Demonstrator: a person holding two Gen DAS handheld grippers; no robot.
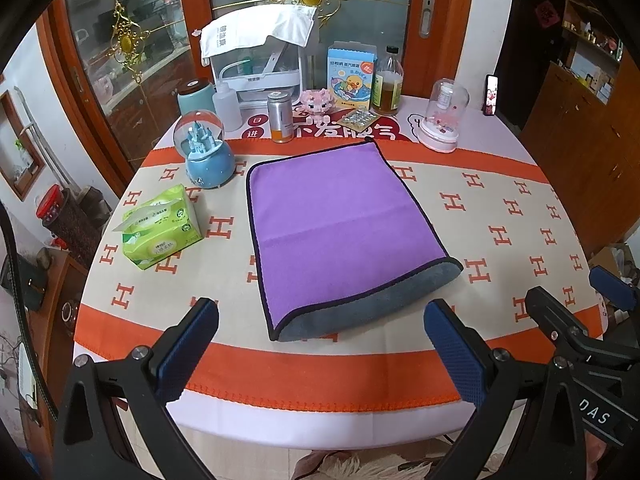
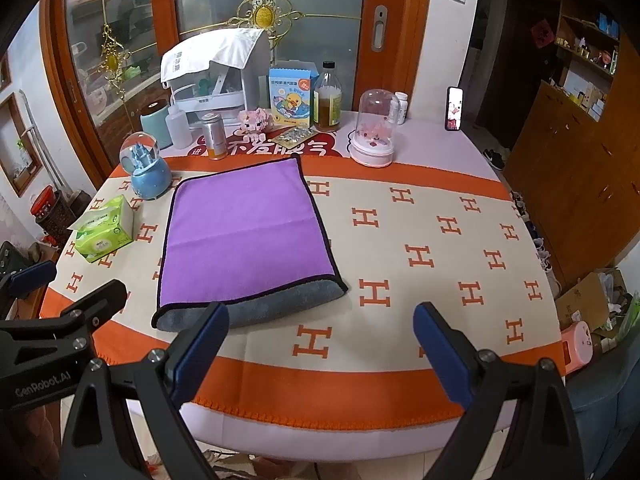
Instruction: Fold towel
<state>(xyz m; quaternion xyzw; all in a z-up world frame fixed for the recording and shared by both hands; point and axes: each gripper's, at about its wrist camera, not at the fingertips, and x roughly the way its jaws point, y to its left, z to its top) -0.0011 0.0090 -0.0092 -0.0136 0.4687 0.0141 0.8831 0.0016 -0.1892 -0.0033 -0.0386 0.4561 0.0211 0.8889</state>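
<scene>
A purple towel (image 1: pixel 340 228) with a dark hem and grey underside lies folded in half on the table, its grey fold toward me; it also shows in the right wrist view (image 2: pixel 244 236). My left gripper (image 1: pixel 320 344) is open and empty, held above the near table edge just in front of the towel's fold. My right gripper (image 2: pixel 320 340) is open and empty, near the table's front edge, to the right of the towel's near corner. The right gripper also shows at the edge of the left wrist view (image 1: pixel 576 300), the left one in the right wrist view (image 2: pixel 68 292).
A green tissue pack (image 1: pixel 164 228) lies left of the towel. A blue snow globe (image 1: pixel 208 152), a metal can (image 1: pixel 280 116), bottles, a duck box (image 1: pixel 352 76) and a pink glass dome (image 1: pixel 442 116) stand along the back. The tablecloth (image 1: pixel 500 216) covers a round table.
</scene>
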